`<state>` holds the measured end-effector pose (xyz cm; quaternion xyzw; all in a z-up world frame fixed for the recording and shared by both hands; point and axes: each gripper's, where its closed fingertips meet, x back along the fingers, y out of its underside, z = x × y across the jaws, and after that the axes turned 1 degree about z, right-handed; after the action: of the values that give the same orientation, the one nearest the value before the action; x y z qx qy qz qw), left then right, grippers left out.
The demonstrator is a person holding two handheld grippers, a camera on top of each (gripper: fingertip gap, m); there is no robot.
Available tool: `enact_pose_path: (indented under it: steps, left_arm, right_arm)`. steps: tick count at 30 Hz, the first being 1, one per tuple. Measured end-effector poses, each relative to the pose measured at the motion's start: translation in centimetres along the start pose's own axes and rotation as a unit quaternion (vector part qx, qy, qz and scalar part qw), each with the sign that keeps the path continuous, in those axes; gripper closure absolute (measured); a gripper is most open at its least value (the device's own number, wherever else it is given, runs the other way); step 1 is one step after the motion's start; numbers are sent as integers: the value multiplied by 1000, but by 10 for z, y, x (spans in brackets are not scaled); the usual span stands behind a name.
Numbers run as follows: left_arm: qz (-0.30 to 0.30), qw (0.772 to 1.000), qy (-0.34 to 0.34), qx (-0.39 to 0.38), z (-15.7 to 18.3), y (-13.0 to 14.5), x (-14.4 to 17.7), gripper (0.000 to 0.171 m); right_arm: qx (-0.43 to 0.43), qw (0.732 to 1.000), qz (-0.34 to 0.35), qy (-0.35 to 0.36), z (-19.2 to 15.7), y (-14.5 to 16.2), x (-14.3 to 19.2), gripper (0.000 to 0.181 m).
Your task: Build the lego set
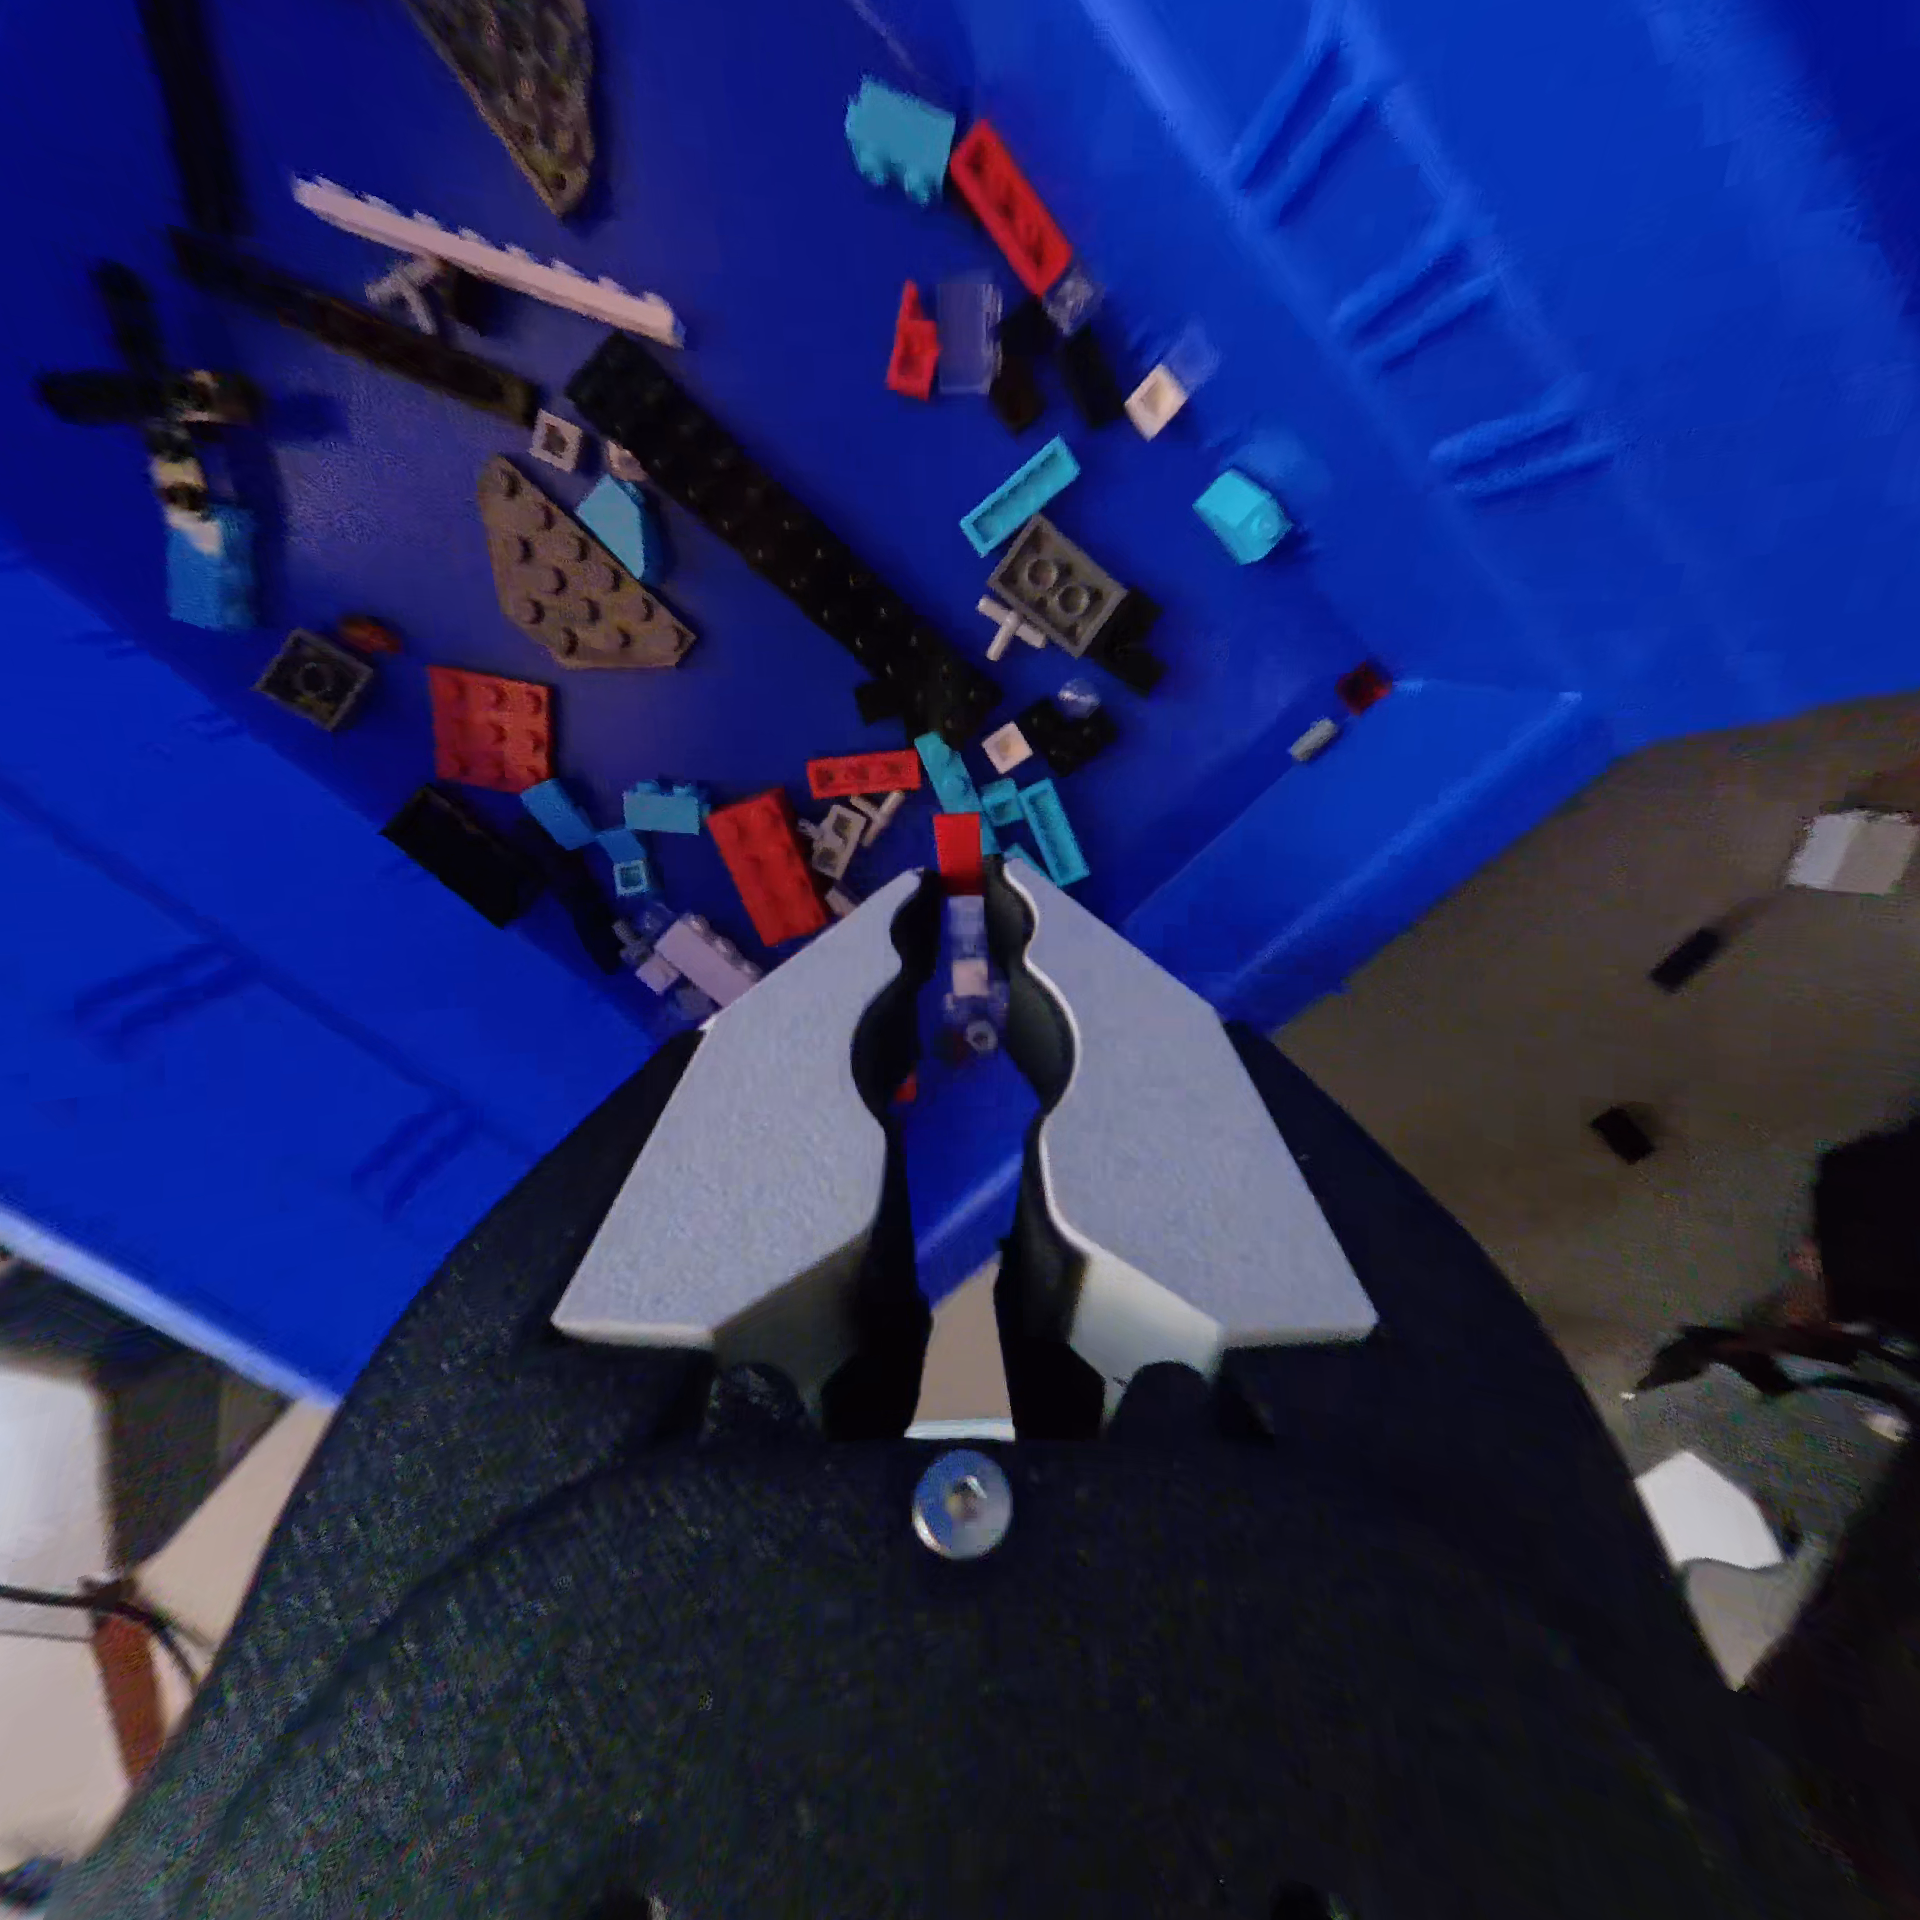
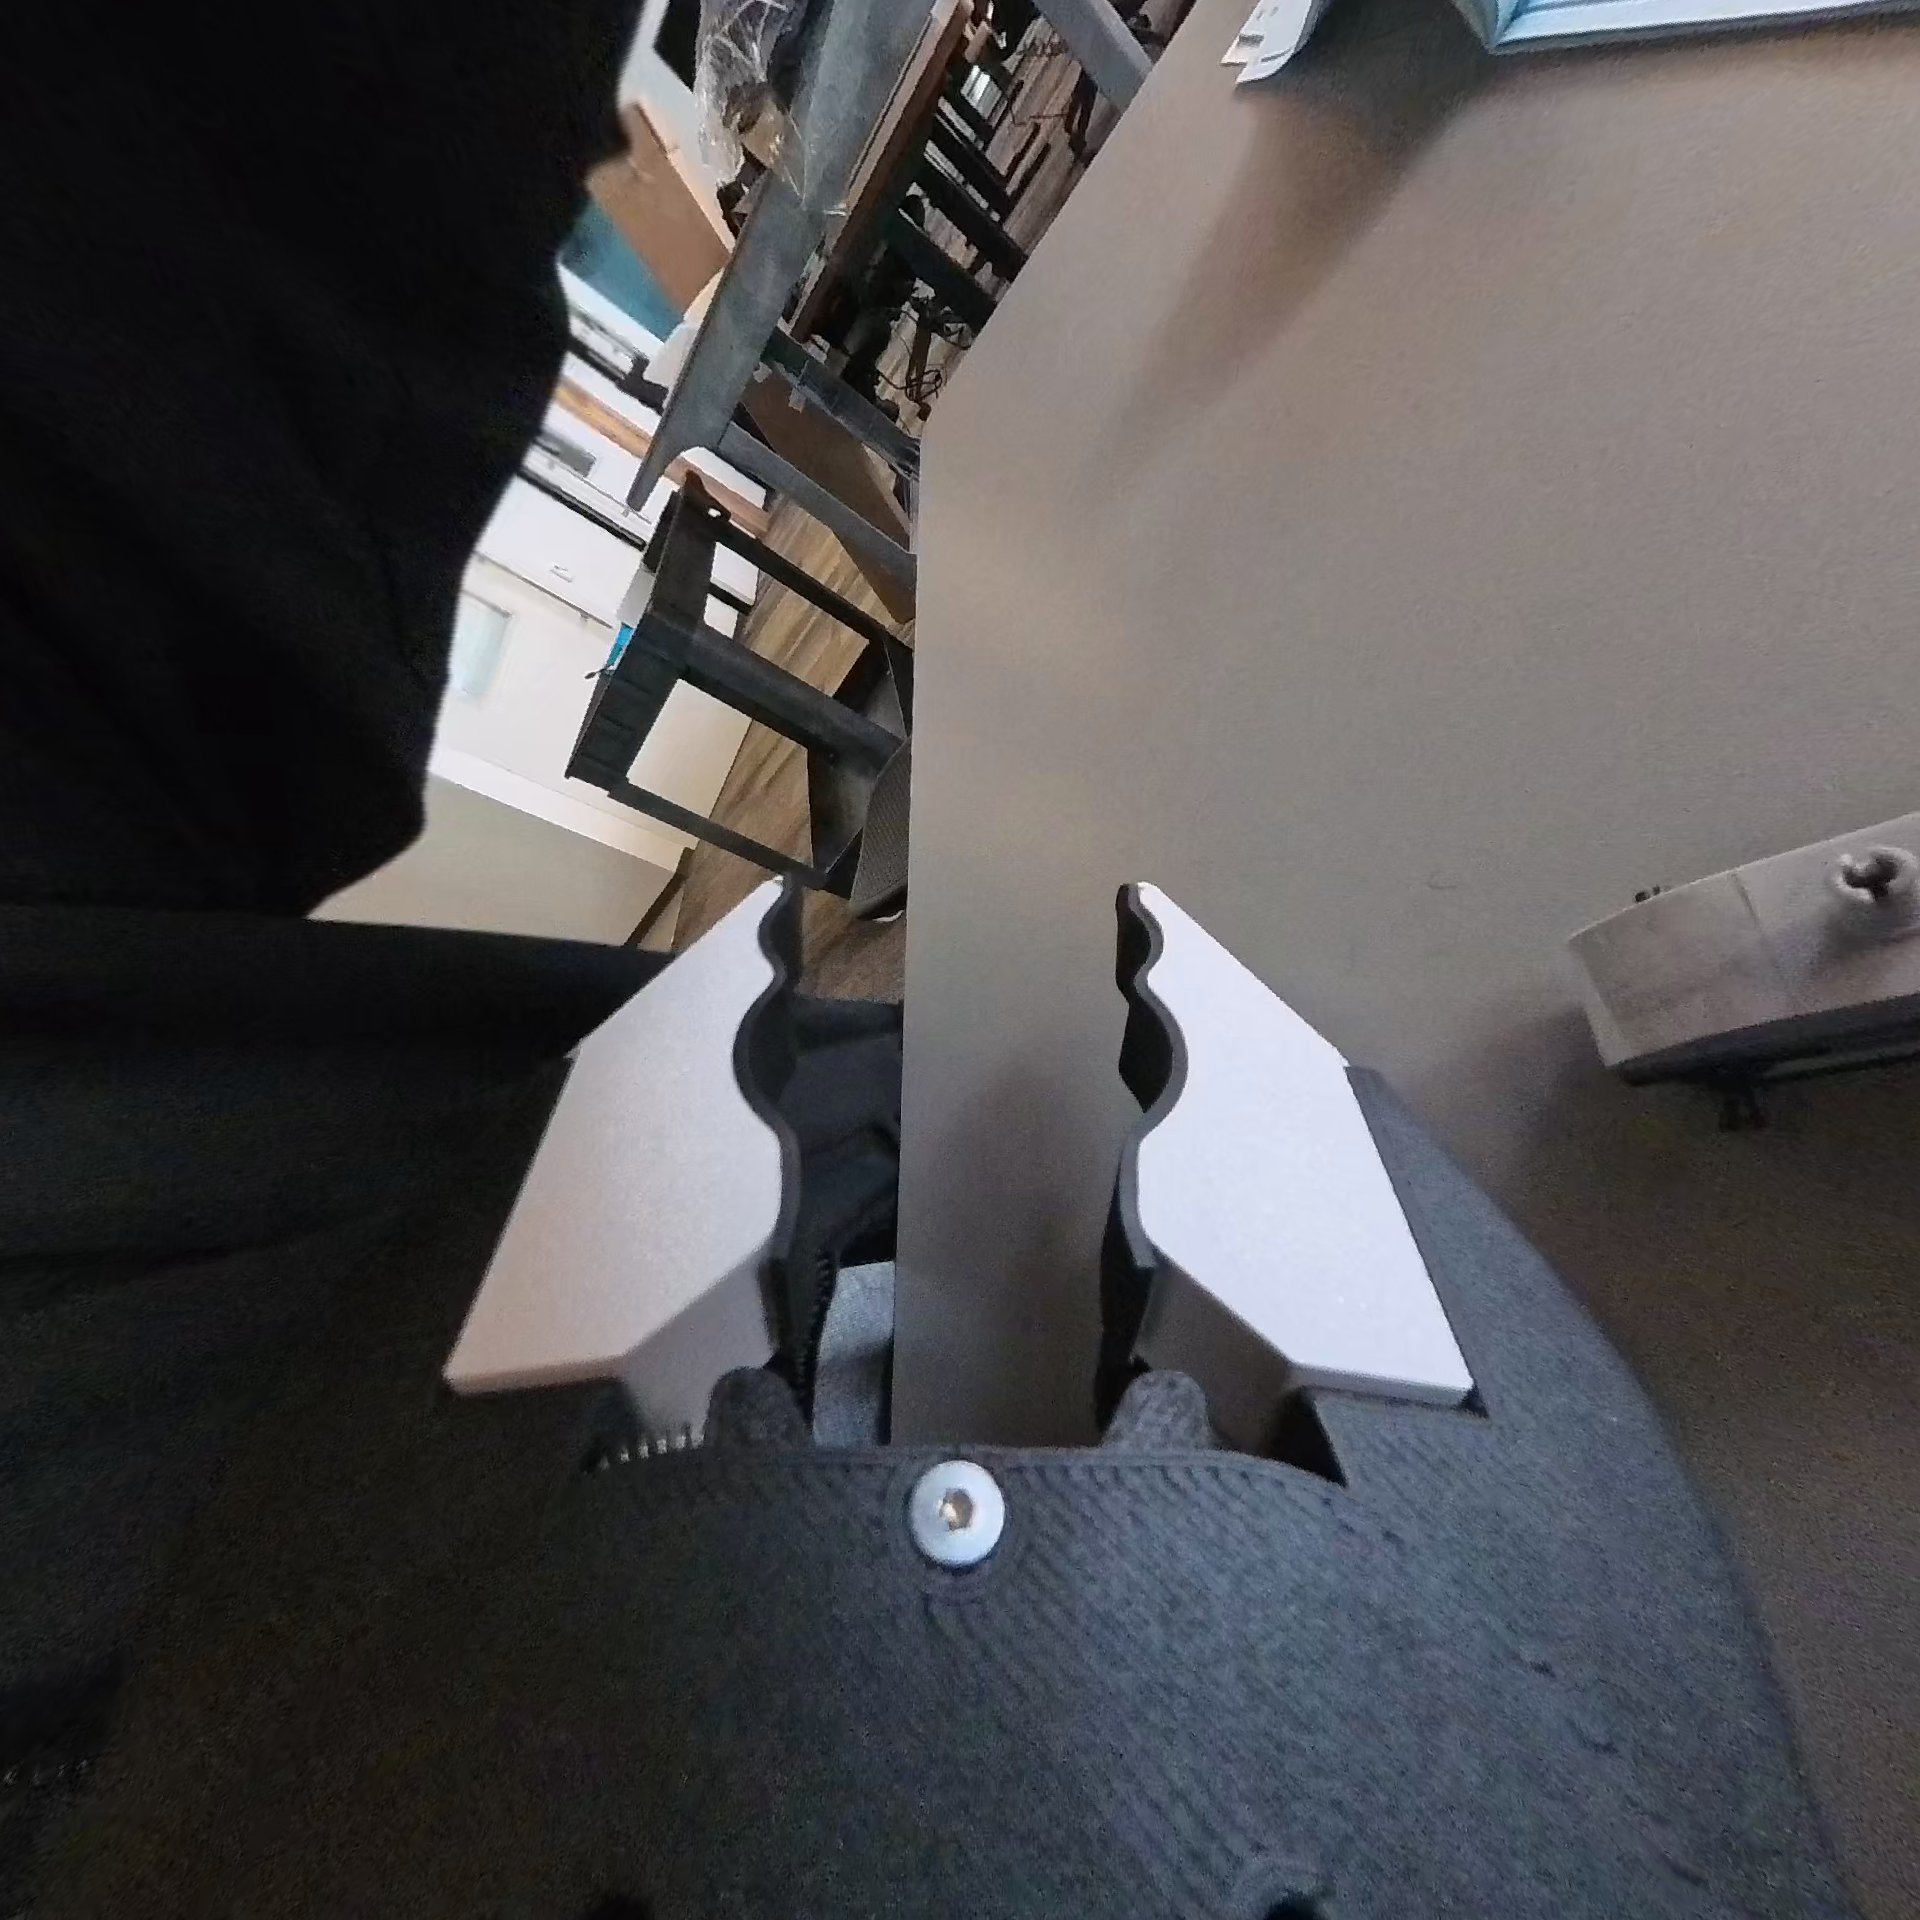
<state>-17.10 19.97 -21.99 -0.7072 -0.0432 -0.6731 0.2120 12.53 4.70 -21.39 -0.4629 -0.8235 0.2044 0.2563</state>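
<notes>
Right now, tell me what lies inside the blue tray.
The blue tray holds loose Lego: a long black plate, red bricks, turquoise pieces, grey wedge plates. The left tongs, nearly closed around a small red piece, cover whatever lies beneath them.

Pale grey wedge-shaped fingers (image 1: 769, 1122) with wavy black inner pads (image 2: 771, 1049) on each claw, left claw (image 1: 961, 878) and right claw (image 2: 956, 904); dark speckled printed body, silver screw (image 2: 957, 1525) just behind the fingers.

Left gripper (image 1: 959, 883) is pinching with jaws nearly closed; right gripper (image 2: 956, 904) is idling with jaws spread wide.
</notes>
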Motion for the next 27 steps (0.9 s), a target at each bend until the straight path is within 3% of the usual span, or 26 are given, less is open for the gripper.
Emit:
enact_pose_path:
  steps: [4, 8, 12, 17, 22, 27]
  left_arm:
    - [113, 992, -7, 61, 22, 7, 53, 163]
    - [192, 970, -36, 148, 44, 63, 87, 163]
    - [229, 941, -56, 244, 68, 139, 86, 163]
    - [239, 915, -74, 317, 87, 204, 65, 163]
    - [237, 914, -65, 322, 97, 223, 39, 163]
    - [239, 924, -49, 295, 100, 215, 22, 163]
  right_arm:
    - [3, 1000, 4, 4, 0, -1, 1, 120]
    - [8, 1000, 7, 9, 0, -1, 2, 120]
    - [6, 1000, 8, 19, 2, 0, 3, 119]
    - [-18, 999, 30, 22, -6, -14, 11, 118]
    - [32, 994, 69, 80, -14, -29, 65, 118]
    - [63, 947, 78, 305, 38, -6, 179, 120]
